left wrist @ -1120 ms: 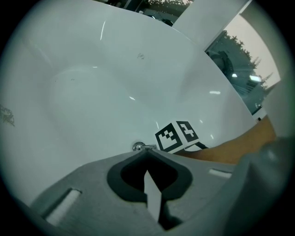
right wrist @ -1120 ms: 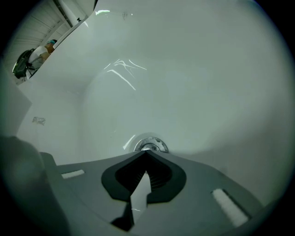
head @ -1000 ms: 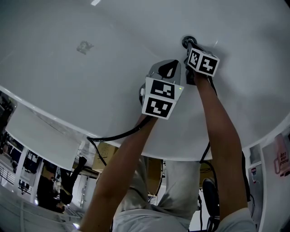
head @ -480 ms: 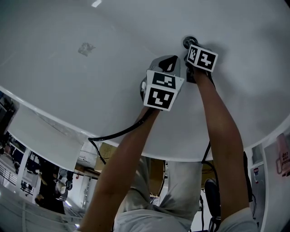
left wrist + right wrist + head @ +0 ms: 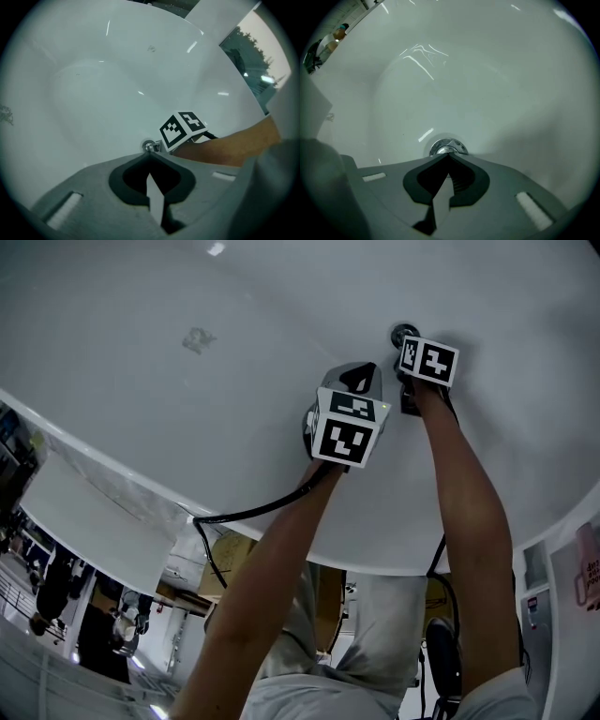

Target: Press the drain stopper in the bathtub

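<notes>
The chrome drain stopper (image 5: 447,147) sits in the floor of the white bathtub (image 5: 141,352). My right gripper (image 5: 448,155) is shut, and its closed tips rest on the stopper's near edge. In the head view the stopper (image 5: 404,333) peeks out just beyond the right gripper's marker cube (image 5: 428,360). My left gripper (image 5: 149,157) is also shut and holds nothing; it hovers a little back and to the left, above the tub floor. From the left gripper view the stopper (image 5: 148,146) shows just past the tips, beside the right gripper's cube (image 5: 182,129).
The tub's curved walls rise all round. Its near rim (image 5: 103,493) runs below my forearms. A black cable (image 5: 246,515) trails from the left gripper over the rim. A faint grey mark (image 5: 199,338) lies on the tub floor to the left.
Both grippers have shifted slightly rightward and down in the head view as the view moved. The right gripper stays at the stopper; both stay shut.
</notes>
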Available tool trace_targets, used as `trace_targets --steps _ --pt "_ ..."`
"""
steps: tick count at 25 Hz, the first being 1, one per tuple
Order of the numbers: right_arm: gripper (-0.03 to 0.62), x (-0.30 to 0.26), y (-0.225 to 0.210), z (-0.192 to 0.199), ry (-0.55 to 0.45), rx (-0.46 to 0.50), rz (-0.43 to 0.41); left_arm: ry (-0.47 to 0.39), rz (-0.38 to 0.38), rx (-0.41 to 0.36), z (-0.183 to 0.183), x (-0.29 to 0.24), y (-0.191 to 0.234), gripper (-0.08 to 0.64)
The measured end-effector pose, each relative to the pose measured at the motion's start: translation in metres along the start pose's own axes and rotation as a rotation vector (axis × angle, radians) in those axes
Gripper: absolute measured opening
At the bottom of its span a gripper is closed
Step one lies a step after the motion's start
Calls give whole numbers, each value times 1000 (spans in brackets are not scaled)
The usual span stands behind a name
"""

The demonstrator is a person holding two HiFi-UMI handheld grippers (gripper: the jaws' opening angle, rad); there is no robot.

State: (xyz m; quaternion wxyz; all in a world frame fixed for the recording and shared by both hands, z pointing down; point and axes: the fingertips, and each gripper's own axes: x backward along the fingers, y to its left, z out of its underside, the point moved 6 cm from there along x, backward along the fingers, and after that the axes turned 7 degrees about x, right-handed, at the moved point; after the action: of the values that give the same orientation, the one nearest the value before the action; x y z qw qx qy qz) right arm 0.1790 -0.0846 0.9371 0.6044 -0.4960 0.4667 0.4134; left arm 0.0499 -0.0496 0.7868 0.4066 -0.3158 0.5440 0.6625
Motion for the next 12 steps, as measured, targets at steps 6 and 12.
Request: trace_targets --steps 6,12 --pt "3 17 -1 2 18 31 9 -25 6 -14 -4 13 -11 2" --pt "3 56 4 1 -56 16 -19 -43 3 -11 -6 43 -21 2"
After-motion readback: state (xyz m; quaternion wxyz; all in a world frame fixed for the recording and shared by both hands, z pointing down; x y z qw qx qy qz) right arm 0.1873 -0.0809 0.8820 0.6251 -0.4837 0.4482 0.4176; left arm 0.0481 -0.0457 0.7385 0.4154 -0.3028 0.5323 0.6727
